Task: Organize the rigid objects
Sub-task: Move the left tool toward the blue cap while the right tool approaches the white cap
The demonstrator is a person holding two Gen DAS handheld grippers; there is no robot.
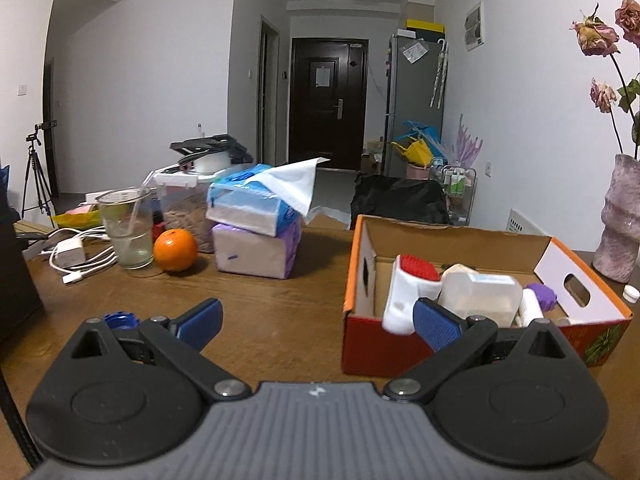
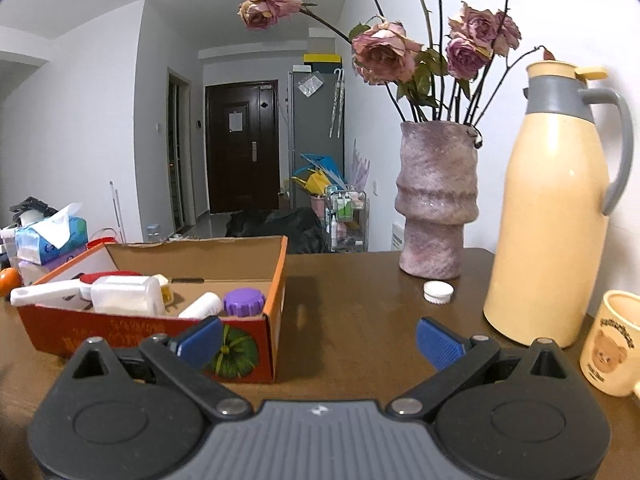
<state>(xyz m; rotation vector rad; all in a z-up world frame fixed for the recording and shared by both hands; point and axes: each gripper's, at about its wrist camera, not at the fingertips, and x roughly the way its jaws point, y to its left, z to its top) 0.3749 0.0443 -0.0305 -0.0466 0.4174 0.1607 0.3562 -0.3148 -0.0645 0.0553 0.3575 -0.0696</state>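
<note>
An orange cardboard box stands on the brown table. It holds a white brush with red bristles, a clear plastic jar, a purple cap and a white tube. My left gripper is open with nothing in it, left of the box front. My right gripper is open and holds nothing, just right of the box. A small white cap lies on the table ahead of it. A blue cap peeks out behind the left gripper.
An orange, a glass with a straw, stacked tissue packs and white cables sit left. A pink vase of dried roses, a cream thermos and a bear mug stand right.
</note>
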